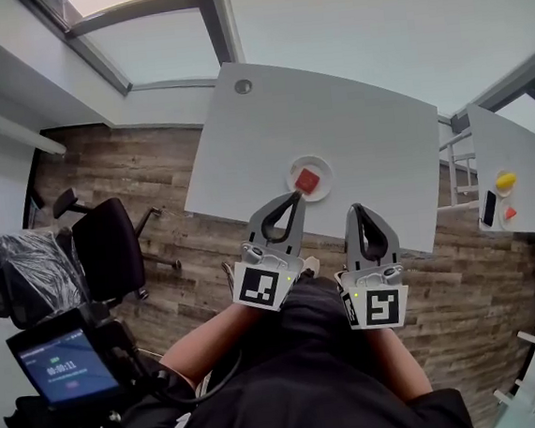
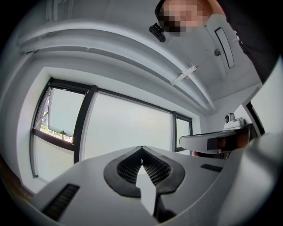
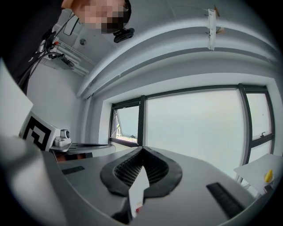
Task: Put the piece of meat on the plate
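A red square piece of meat (image 1: 308, 180) lies on a small white round plate (image 1: 326, 192) near the front edge of the white table (image 1: 352, 115). My left gripper (image 1: 296, 196) is shut and holds nothing; its tip hovers just in front of the plate's near rim. My right gripper (image 1: 354, 208) is shut and holds nothing, to the right of the plate at the table's front edge. In the left gripper view the jaws (image 2: 141, 148) meet, pointing level at a window. The right gripper view shows the jaws (image 3: 142, 149) closed the same way.
A black office chair (image 1: 111, 247) stands on the wood floor to the left. A second white table (image 1: 517, 170) at the right carries a yellow object (image 1: 505, 180), an orange piece (image 1: 509, 214) and a dark phone (image 1: 489, 208). A screen device (image 1: 64, 364) sits at the lower left.
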{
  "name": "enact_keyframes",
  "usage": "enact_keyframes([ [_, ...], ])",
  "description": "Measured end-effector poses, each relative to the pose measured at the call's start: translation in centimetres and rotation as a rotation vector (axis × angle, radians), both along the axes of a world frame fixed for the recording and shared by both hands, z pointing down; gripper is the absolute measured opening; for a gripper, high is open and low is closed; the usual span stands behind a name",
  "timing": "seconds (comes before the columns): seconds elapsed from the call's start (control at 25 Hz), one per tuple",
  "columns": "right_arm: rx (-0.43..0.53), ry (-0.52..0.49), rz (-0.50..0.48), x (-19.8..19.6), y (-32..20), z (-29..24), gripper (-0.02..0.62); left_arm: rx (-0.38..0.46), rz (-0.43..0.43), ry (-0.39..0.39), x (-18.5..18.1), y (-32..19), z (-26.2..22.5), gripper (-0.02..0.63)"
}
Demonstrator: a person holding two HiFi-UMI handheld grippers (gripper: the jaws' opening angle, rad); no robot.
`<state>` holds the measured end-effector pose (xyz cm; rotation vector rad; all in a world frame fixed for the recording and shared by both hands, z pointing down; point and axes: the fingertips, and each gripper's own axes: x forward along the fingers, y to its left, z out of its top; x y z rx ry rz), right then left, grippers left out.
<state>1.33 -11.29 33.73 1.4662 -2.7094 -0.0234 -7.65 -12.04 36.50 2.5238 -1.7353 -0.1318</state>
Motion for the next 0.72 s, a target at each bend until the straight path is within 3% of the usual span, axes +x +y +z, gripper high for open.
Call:
enact_keyframes([
  [0.72,-0.017,0.005,0.008,-0.4,0.3,1.2,0.003,-0.061,-0.046,-0.008,-1.7,0.7,2.4,0.006],
])
